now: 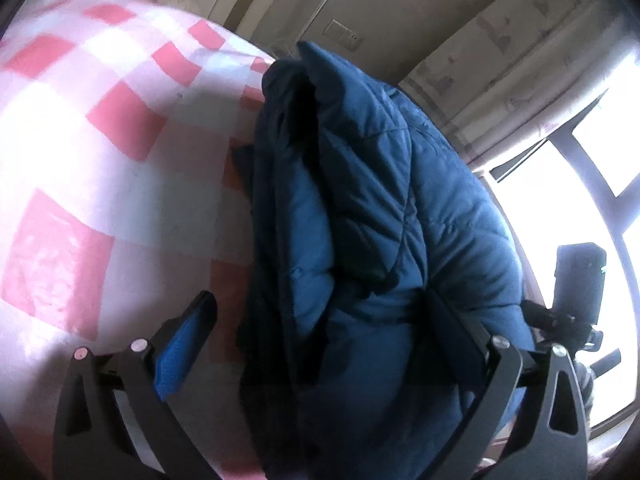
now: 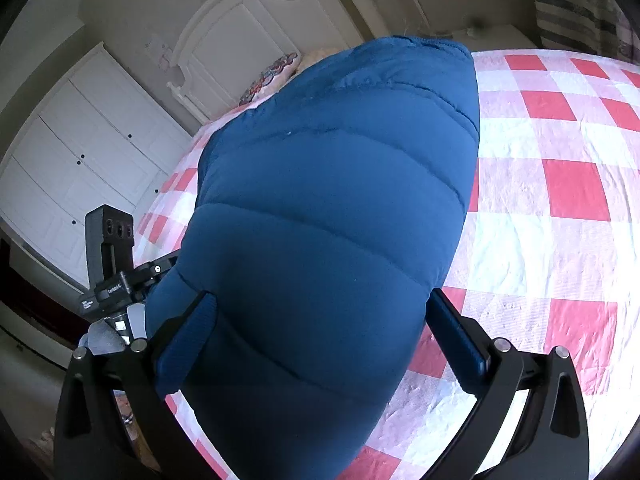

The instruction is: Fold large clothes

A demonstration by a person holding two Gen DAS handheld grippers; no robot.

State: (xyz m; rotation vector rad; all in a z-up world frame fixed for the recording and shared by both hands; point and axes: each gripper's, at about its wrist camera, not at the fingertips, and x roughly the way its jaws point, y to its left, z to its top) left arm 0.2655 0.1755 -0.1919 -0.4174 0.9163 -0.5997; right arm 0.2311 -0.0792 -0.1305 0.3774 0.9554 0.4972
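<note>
A dark blue quilted puffer jacket (image 1: 360, 208) lies folded in a thick bundle on the bed with the red-and-white checked sheet (image 1: 120, 128). My left gripper (image 1: 322, 300) stands open around its near end. The left pad (image 1: 184, 344) is clear of the cloth and the jacket drapes against the right finger (image 1: 460, 332). In the right wrist view the smooth quilted back of the jacket (image 2: 332, 208) bulges between the wide-spread fingers of my right gripper (image 2: 322, 298), which is open, its pads (image 2: 456, 332) at the jacket's sides without squeezing it.
The checked sheet (image 2: 560, 184) spreads to the right of the jacket. A white headboard (image 2: 248, 36) and a patterned pillow (image 2: 272, 76) are at the far end, white wardrobe doors (image 2: 80, 152) to the left. A bright window (image 1: 560, 208) and curtain (image 1: 500, 64) lie beyond the bed edge.
</note>
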